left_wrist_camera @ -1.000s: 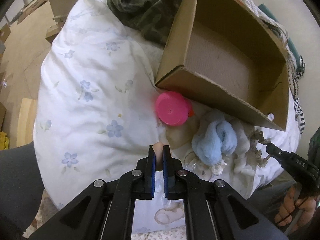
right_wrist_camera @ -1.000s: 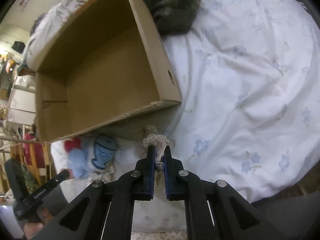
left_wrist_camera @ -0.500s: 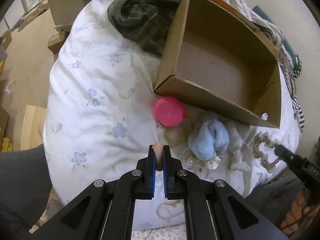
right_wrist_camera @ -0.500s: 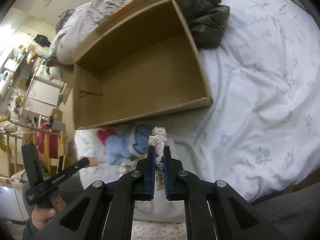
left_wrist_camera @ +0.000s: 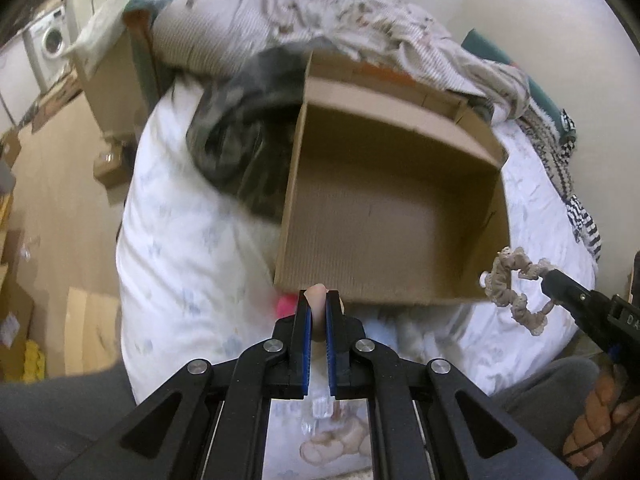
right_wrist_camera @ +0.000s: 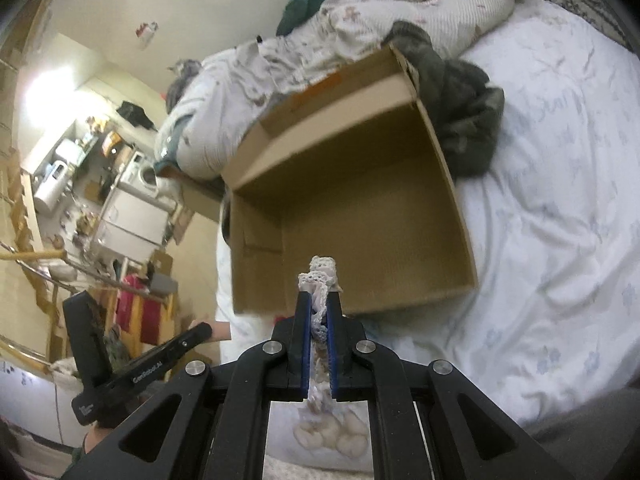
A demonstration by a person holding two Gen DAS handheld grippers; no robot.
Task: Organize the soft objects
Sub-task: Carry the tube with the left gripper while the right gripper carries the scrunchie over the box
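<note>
The left gripper [left_wrist_camera: 318, 314] pinches a small peach-coloured soft piece [left_wrist_camera: 318, 300]. The right gripper [right_wrist_camera: 319, 314] clamps a cream lace scrunchie [right_wrist_camera: 320, 284]. Both hang before the open brown cardboard box [left_wrist_camera: 384, 216] on the bed [right_wrist_camera: 560, 200], probably for dropping in.

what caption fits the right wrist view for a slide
Right hand-held gripper shut on a cream lace scrunchie, poised before an empty cardboard box on a floral duvet.

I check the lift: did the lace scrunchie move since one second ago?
Yes. The lace scrunchie rose off the bed, clamped in the right gripper, now before the cardboard box.
</note>
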